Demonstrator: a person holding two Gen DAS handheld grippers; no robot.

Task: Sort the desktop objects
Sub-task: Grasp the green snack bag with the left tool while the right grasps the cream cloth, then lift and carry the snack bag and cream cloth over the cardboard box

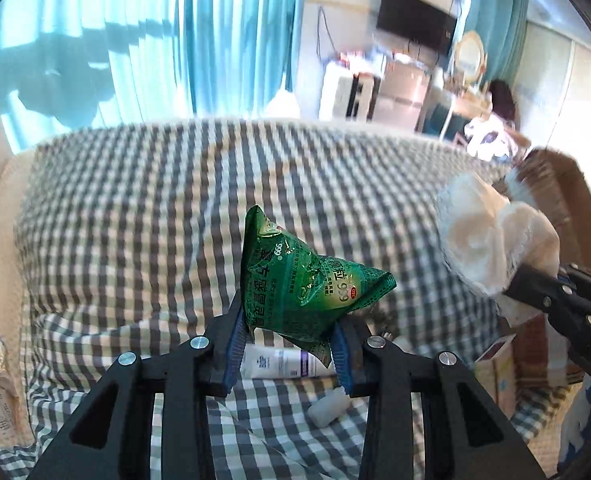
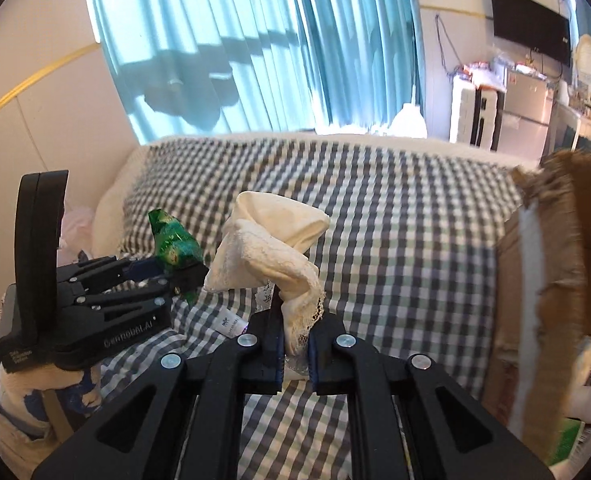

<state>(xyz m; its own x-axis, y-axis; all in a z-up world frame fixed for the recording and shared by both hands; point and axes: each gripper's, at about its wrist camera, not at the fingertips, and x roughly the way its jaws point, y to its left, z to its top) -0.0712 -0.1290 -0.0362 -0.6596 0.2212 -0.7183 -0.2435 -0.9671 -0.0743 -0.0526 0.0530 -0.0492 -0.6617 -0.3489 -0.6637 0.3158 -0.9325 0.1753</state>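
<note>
1. Above the checked bedspread [image 1: 143,208], both grippers hold items clear of the surface.
2. Left gripper [image 1: 291,344]: jaws clamped on a green sachet [image 1: 299,276], pinched at its lower edge; the pack stands up and fans out above the pads, crumpled.
3. Right gripper [image 2: 295,344]: jaws nearly together, clamped on a cream lace cloth [image 2: 271,248] by its thin gathered end; the bulk flops up and left of the pads.
4. Key relation: the cardboard box [image 2: 543,264] sits at the right edge of the bed, just beside the right gripper and well apart from the left. Judging by that, the right hand is nearer if the box is the drop spot; the cloth's long axis runs up from the jaws, so it probably needs tipping over the box rim.
5. Left view only: a white tube [image 1: 279,364] and a small white bottle [image 1: 327,412] lie on the bedspread under the left gripper, unsorted.
6. Right view only: the box's torn flap and taped side, and the left gripper side-on.
7. Box inside not visible in either view.
</note>
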